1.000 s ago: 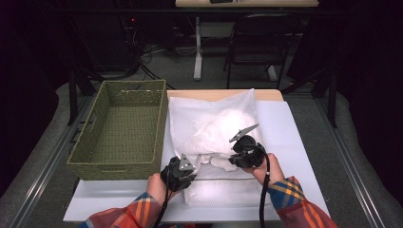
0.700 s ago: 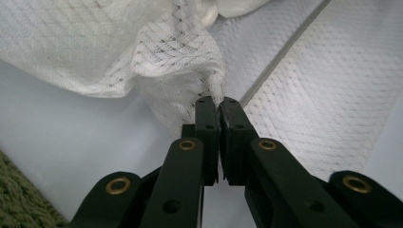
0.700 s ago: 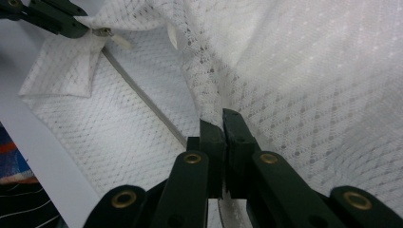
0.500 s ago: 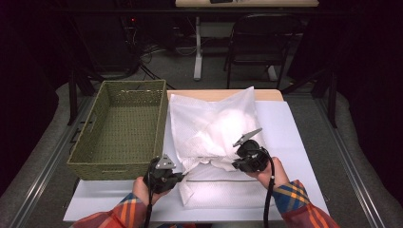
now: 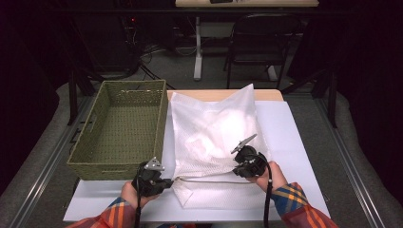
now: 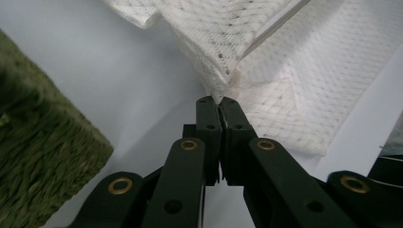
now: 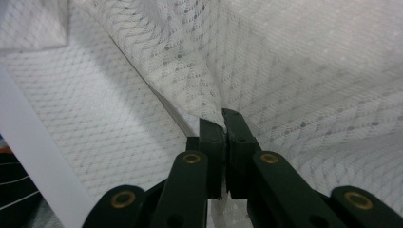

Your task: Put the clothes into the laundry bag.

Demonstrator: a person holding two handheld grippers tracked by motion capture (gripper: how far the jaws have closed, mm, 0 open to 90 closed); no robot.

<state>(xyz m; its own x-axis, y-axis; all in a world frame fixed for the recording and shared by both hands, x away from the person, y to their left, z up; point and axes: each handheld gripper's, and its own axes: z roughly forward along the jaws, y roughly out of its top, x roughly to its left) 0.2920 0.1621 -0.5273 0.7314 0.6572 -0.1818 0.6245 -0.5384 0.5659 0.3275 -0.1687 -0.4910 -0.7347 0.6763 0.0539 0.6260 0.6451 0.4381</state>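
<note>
Folding white mesh cloth (image 5: 214,137), mid-step. Lying on white table sheet (image 5: 294,142), just right of green wicker basket (image 5: 119,128), far corners toward table's back edge, near part doubled over with a fold line stretched taut between both grippers. Lower flap lying flat beneath, toward the person.

Left gripper (image 6: 218,102): clamped tight, no gap between jaws, pinching the left end of the fold where several layers bunch to a point. Seen from high view at (image 5: 164,182), just in front of basket's near right corner. Right gripper (image 7: 223,121): likewise fully closed, mesh gathered into the jaw tips at the fold's right end; in high view at (image 5: 240,164), over cloth's right edge. Both hands holding the fold edge slightly raised, not resting on the flap, judging by the shadow under it.

Step in hand, probably: stretching the crease straight before laying it over. Next move likely calls for carrying both ends forward together, level and at equal tension, then setting down with edges aligned. Uneven pull risks skewing the fold; left end close to basket wall, so keeping clear of the wicker matters. Releasing only after cloth lies flat.
</note>
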